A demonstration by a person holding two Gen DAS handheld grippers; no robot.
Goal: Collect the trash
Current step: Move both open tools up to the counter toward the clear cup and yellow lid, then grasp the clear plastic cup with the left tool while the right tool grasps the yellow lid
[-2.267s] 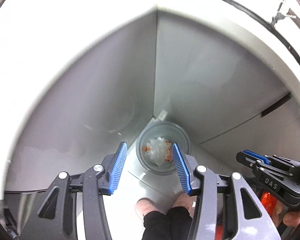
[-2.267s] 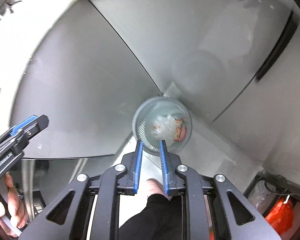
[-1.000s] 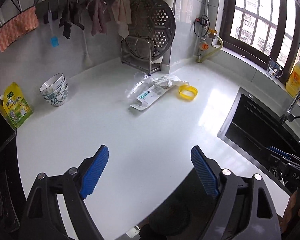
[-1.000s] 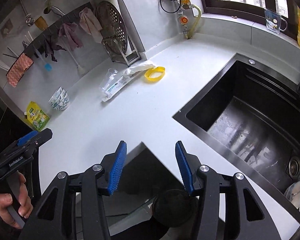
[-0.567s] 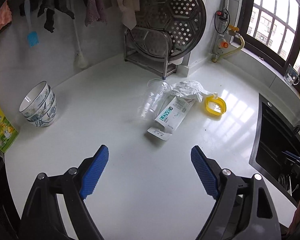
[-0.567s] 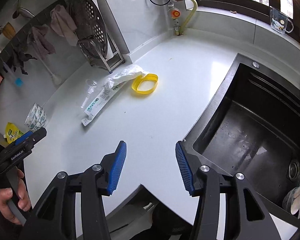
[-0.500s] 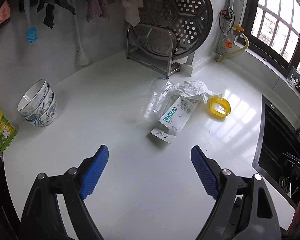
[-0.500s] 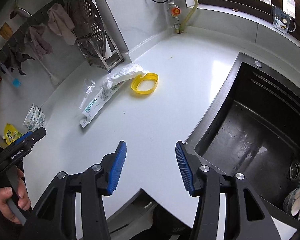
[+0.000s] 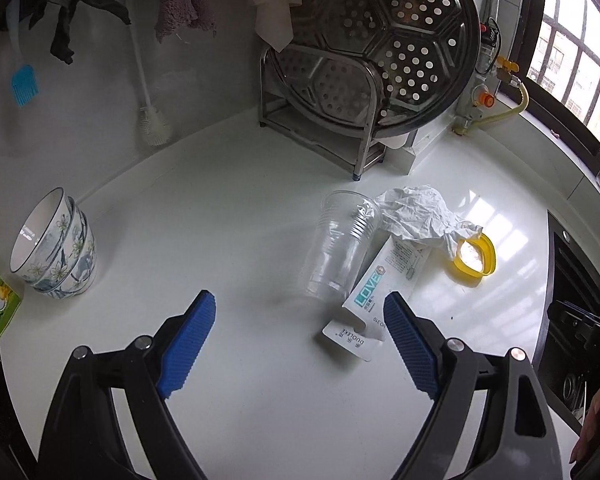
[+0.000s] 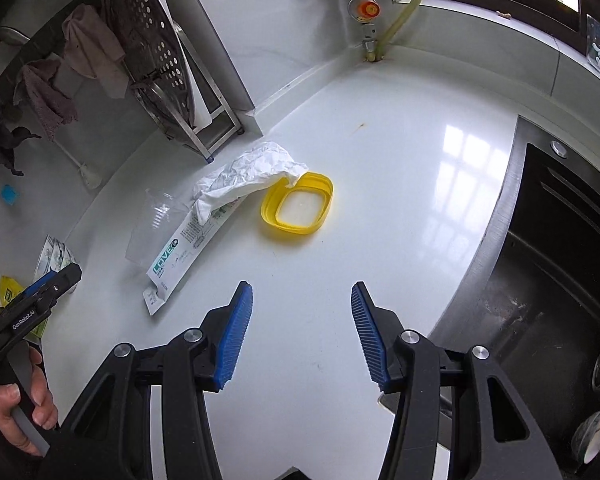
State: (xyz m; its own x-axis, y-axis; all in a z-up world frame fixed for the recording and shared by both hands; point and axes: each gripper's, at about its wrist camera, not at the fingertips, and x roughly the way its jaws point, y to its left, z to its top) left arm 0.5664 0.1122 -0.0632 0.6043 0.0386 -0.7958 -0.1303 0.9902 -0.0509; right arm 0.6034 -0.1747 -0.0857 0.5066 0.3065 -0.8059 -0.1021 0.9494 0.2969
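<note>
Yellow tray (image 10: 298, 207) empty, clear cup (image 9: 340, 246) toppled.

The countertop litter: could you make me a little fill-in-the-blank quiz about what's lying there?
1. The clear plastic cup lies on its ____.
2. The shallow lid beside the crumpled paper is ____ in colour.
3. The long white package bears the printed word ____.
4. The left hand-held gripper and right hand-held gripper are both ____, holding nothing.

Missing words: side; yellow; LOVE; open
</note>
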